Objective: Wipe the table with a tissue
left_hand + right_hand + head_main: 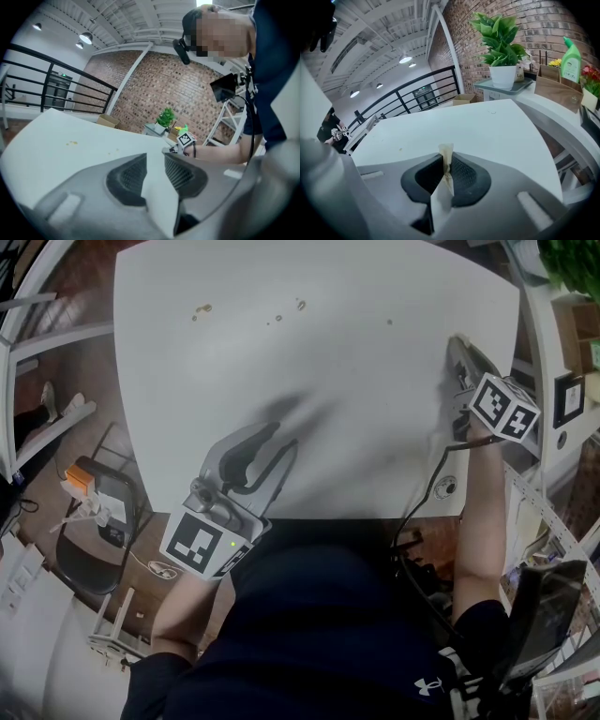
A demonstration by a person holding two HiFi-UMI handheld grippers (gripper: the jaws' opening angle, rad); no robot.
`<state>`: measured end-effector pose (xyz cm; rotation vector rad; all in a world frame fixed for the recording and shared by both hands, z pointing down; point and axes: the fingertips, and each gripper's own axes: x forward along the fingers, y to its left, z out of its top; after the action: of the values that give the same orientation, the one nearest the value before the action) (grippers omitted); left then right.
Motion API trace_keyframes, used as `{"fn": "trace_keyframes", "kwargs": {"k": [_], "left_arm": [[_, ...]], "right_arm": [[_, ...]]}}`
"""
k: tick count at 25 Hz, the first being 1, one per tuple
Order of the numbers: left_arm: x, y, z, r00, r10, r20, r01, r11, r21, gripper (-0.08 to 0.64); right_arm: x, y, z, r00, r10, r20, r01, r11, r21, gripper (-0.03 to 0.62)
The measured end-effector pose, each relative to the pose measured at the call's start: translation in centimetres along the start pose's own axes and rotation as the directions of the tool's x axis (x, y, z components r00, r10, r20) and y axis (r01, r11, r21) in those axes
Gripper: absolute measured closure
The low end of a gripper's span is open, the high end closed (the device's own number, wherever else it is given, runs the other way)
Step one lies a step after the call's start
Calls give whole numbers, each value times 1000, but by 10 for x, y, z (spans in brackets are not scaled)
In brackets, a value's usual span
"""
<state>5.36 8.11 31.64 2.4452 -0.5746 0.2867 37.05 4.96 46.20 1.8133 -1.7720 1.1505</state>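
White paper tissue [446,151], brown at its tip, is sitting pinched in my right gripper's [446,169] fingers at the white bench's [319,362] right edge. My left gripper's [279,439] fingers are hanging spread, empty. So little is sticking out, it may slip or smear the brown crumbs [202,309].

Tissue [446,155] largely hidden (stained, perhaps)
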Motion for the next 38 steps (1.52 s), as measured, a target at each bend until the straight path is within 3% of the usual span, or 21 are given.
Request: {"fn": "trace_keyframes", "kwargs": {"k": [15, 29, 38], "left_arm": [[-6, -4, -2, 1000, -1, 8, 1, 1000, 4, 442], [-12, -6, -1, 1000, 11, 23, -11, 1000, -3, 442], [-20, -8, -3, 1000, 11, 20, -11, 1000, 5, 442]], "right_arm": [[0, 16, -9, 999, 23, -48, -26, 998, -62, 558], [2, -7, 0, 995, -88, -41, 83, 991, -108, 558], [8, 21, -4, 999, -31, -37, 27, 994, -108, 558]]}}
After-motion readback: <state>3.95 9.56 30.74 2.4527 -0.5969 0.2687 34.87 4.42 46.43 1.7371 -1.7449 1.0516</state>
